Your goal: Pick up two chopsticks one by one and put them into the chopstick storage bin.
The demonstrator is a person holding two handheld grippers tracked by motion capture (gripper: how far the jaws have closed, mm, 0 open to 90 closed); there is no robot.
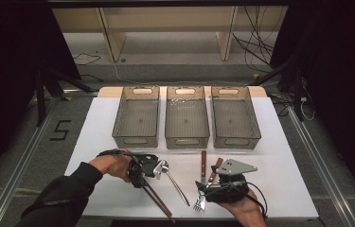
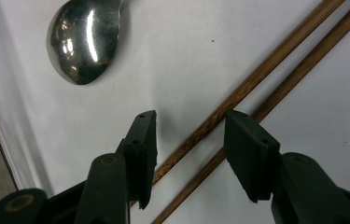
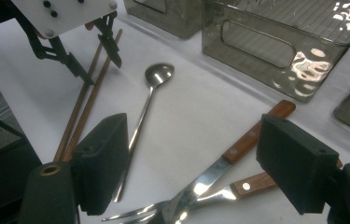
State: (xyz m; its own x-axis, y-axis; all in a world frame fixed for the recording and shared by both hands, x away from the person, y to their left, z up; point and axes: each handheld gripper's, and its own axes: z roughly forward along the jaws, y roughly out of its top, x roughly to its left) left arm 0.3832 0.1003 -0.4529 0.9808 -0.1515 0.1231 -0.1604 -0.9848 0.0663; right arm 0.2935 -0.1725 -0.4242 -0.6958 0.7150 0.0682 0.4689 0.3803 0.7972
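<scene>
1. On the white table point(image 1: 279, 156), at its near left, we see the left hand point(image 1: 113, 164) holding the left gripper point(image 2: 190, 135) over the chopsticks point(image 2: 275, 77).
2. We look along its jaws in the left gripper view: they stand apart, one on each side of the two sticks, and neither pad presses on the wood, so nothing is grasped.
3. We see the chopsticks lying side by side and touching the table, running from under the gripper toward the near edge.
4. Just right of them lies the spoon point(image 1: 173, 179), its bowl on the far side near the left gripper and its handle slanting to the near right.
5. Right of the spoon, we find a knife point(image 1: 203, 165) and a fork point(image 1: 208, 187), both with wooden handles, crossing each other on the table.
6. Above the fork and knife, the right hand point(image 1: 248, 210) holds the right gripper point(image 3: 193, 168); its jaws are spread wide, released, with the two handles lying below the gap.
7. Along the far side of the table, we count three grey bins point(image 1: 187, 139) in a row, left to right, set just beside one another and well apart from the cutlery.
</scene>
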